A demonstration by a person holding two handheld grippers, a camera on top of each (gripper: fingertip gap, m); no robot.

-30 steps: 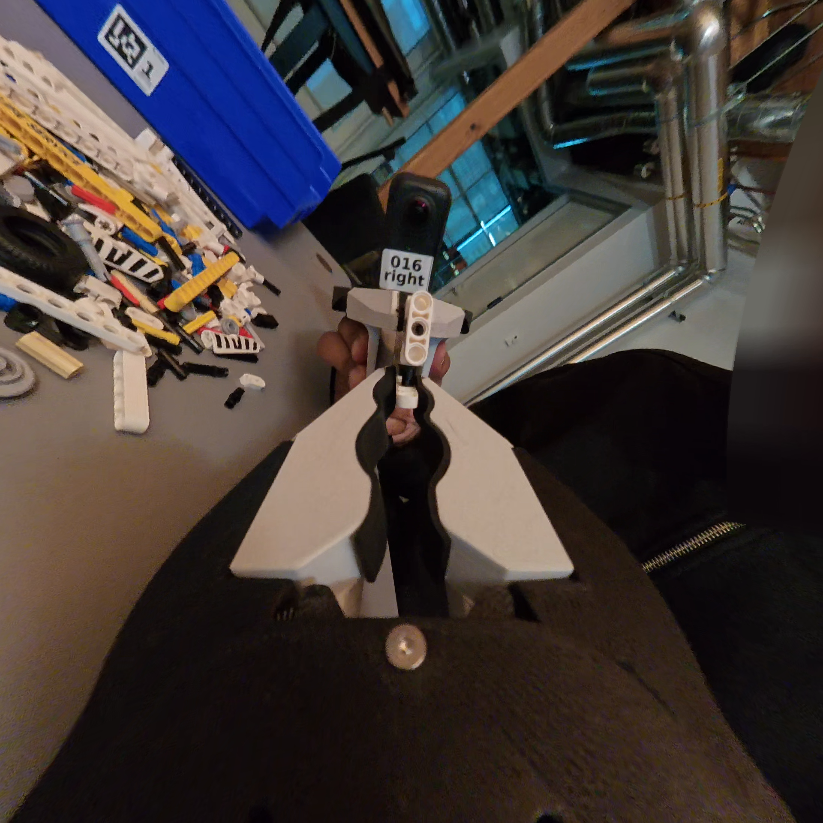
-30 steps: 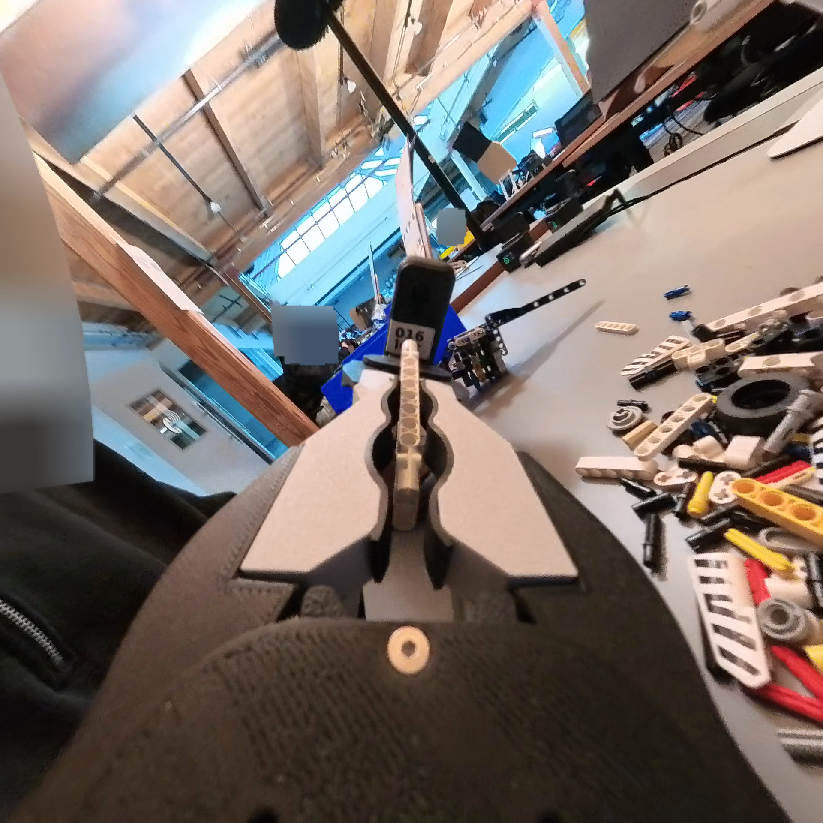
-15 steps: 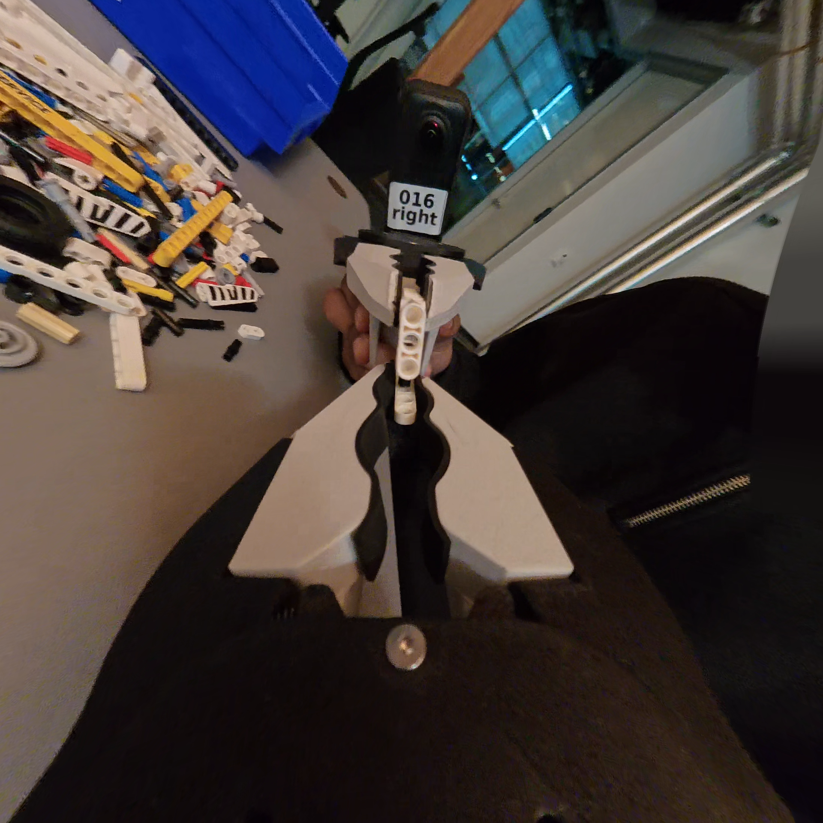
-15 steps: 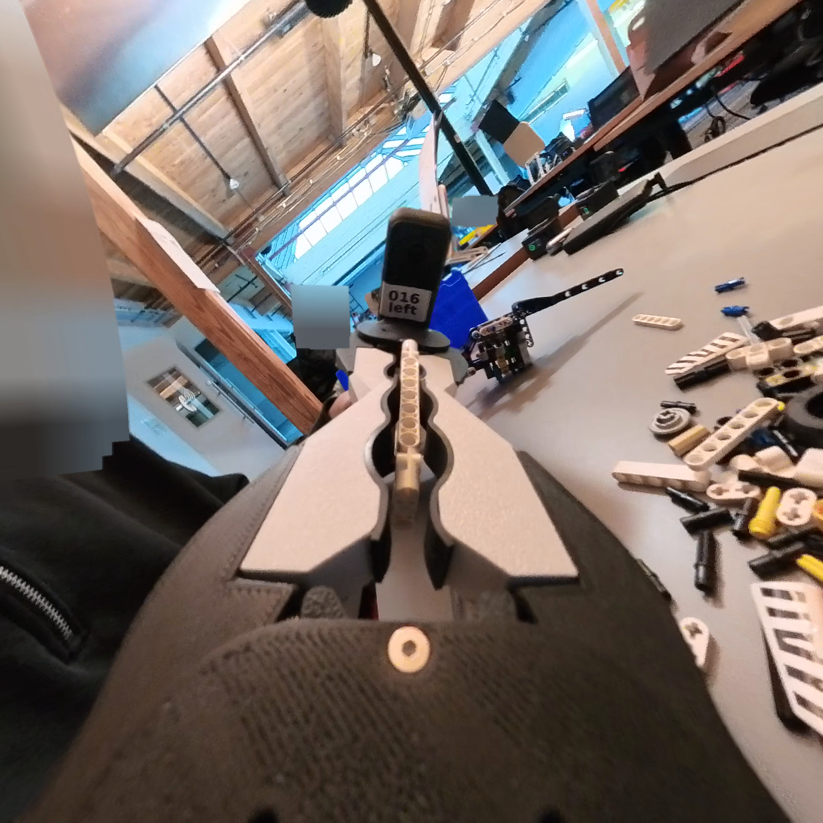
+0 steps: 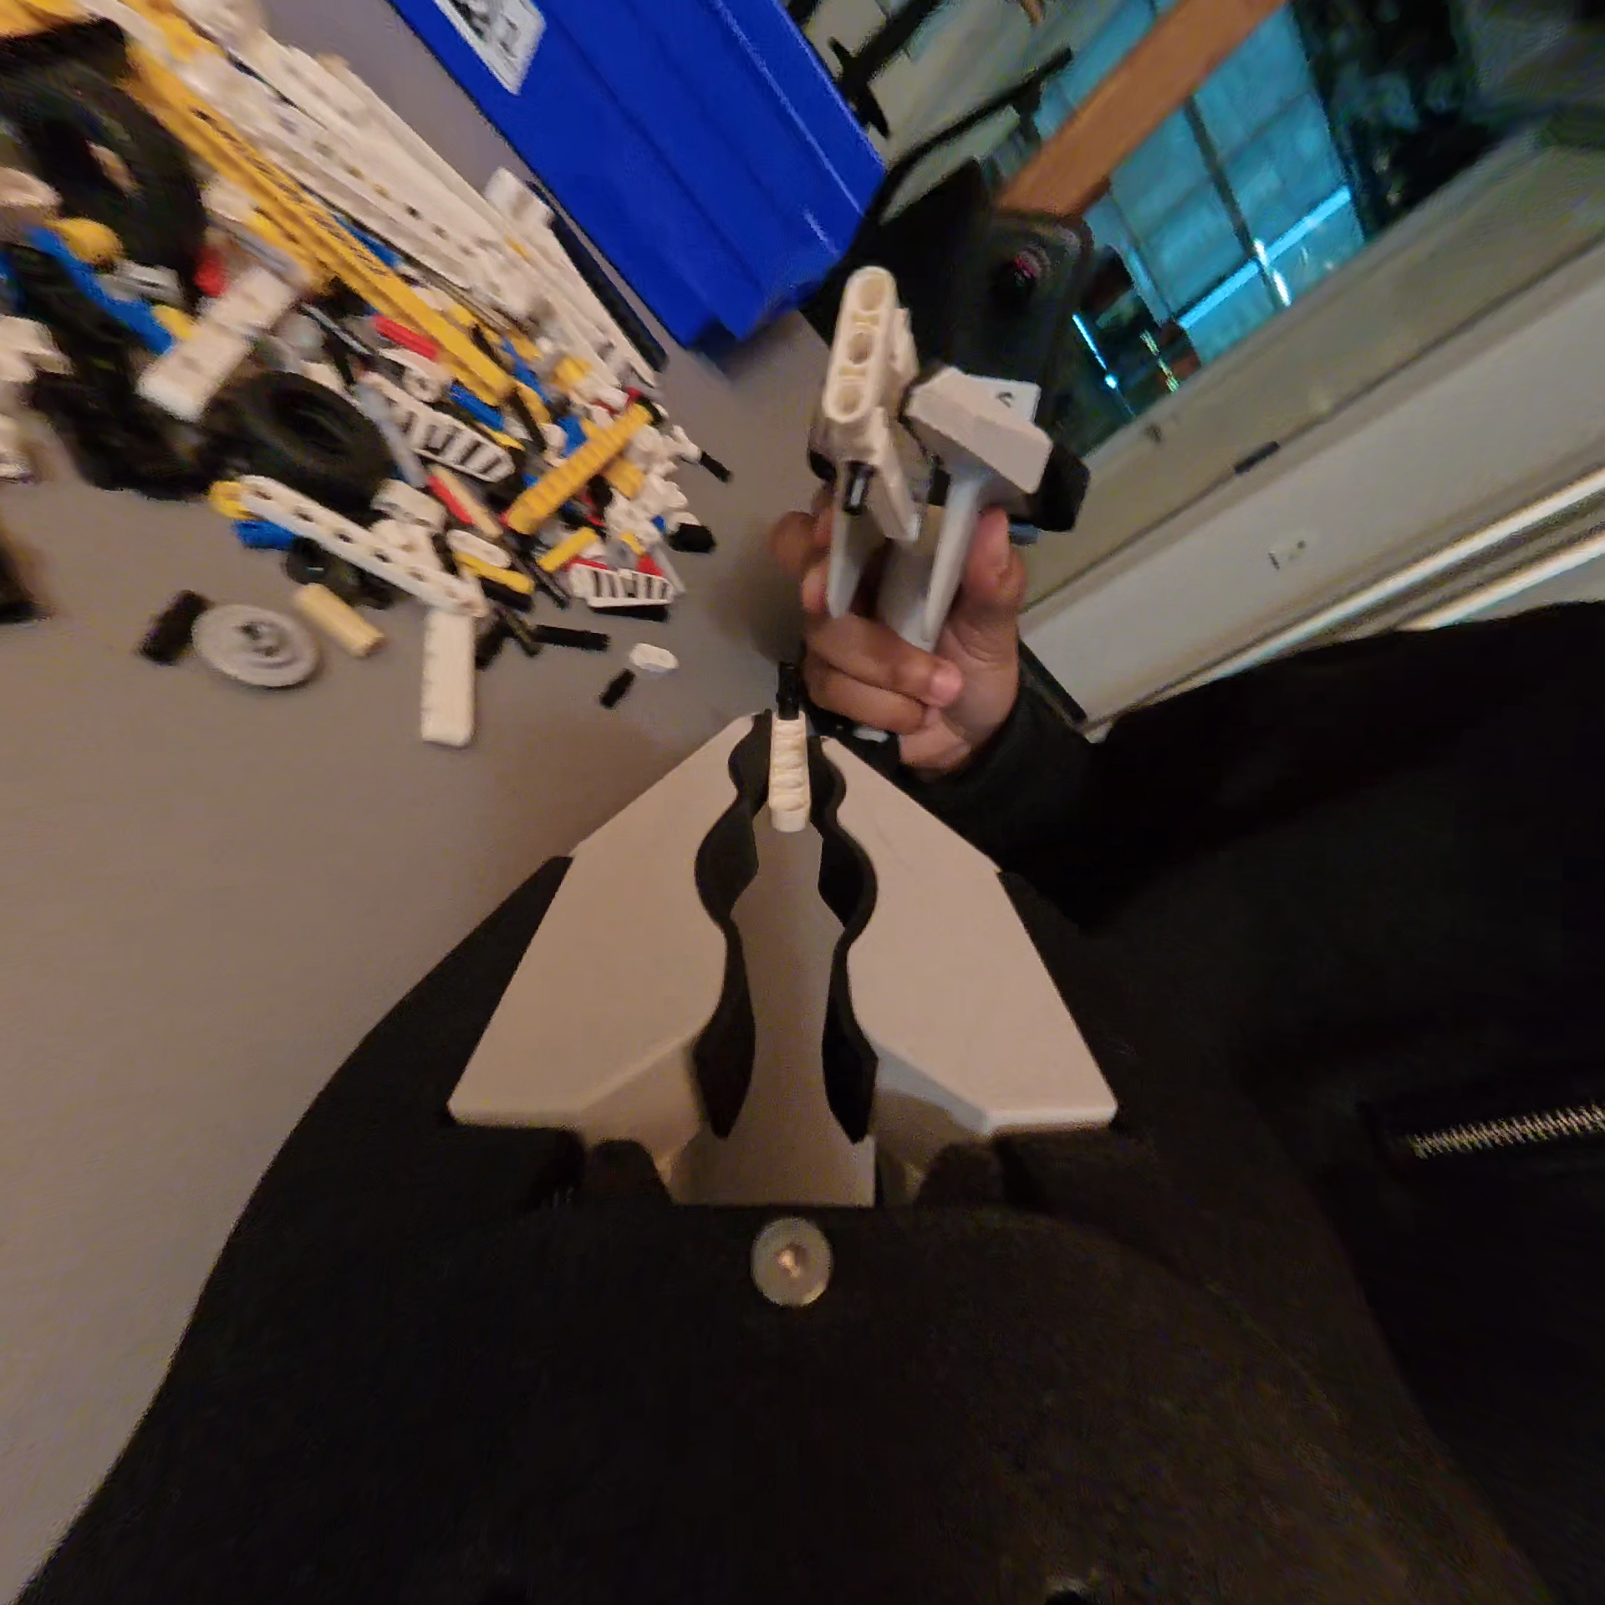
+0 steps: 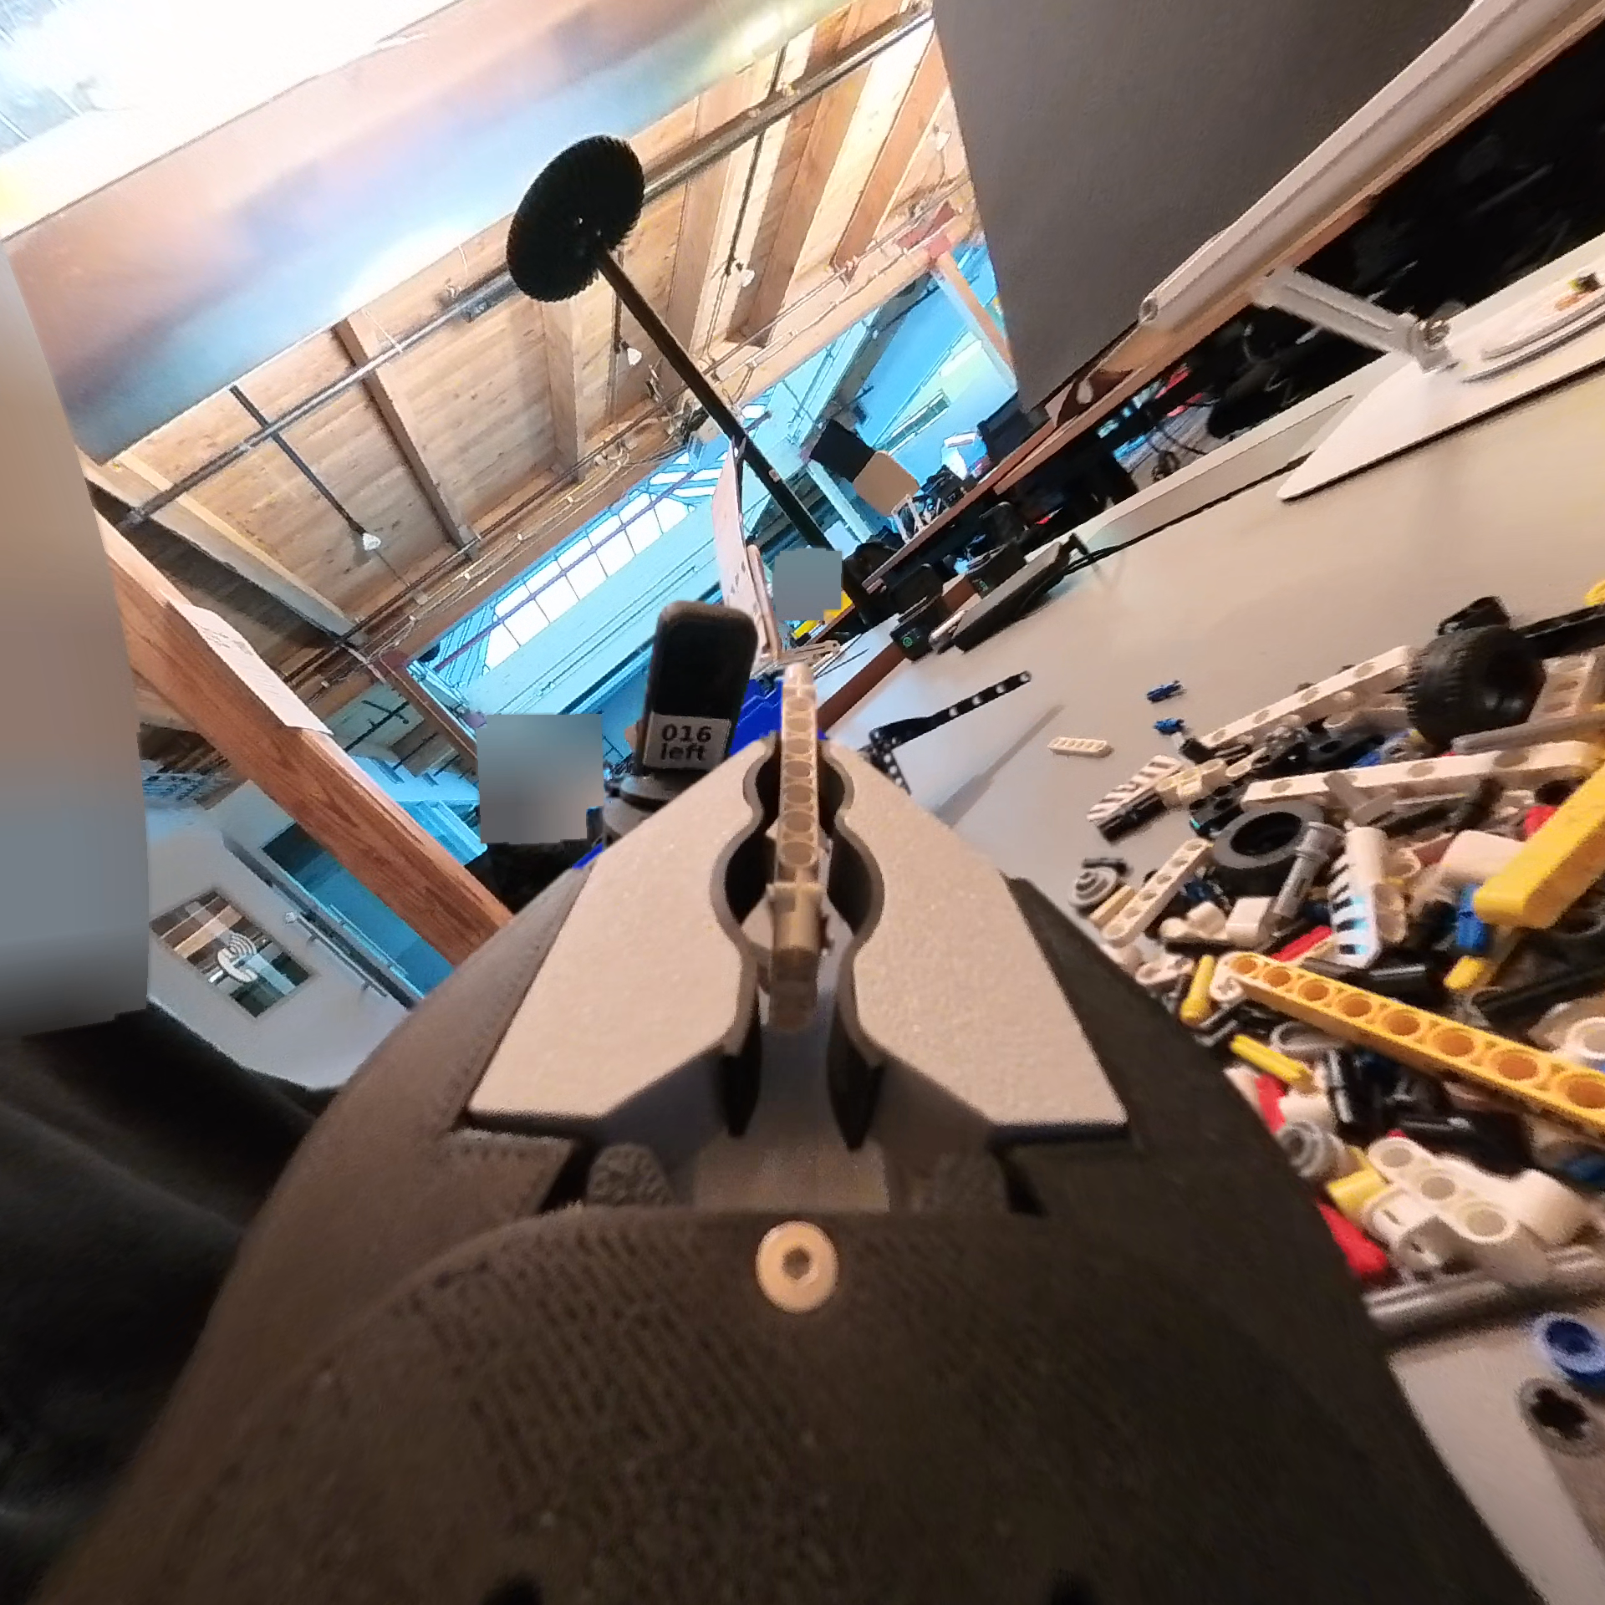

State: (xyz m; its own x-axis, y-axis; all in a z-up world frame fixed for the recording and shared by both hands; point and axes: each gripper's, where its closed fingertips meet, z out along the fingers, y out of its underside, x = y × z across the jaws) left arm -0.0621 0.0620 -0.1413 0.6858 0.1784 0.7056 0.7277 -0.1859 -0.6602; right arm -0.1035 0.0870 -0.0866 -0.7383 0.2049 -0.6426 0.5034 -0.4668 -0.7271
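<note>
In the left wrist view, the left gripper [image 5: 789, 764] is nearly closed, its tips pinching a small white connector piece [image 5: 789, 773] with a black pin [image 5: 787, 686] at its far end; beyond it a hand [image 5: 912, 643] holds the right gripper [image 5: 877, 417], which grips a white holed beam [image 5: 860, 365], and left of that lies the brick pile [image 5: 347, 417] on the grey worktop [image 5: 217, 868] before a blue bin [image 5: 695, 156]. In the right wrist view, the right gripper [image 6: 797, 764] is narrowly closed on the white holed beam [image 6: 797, 799], seen edge-on; the brick pile [image 6: 1355, 912] lies to its right and the left gripper's black camera housing [image 6: 695, 686] stands just behind, to the left.
</note>
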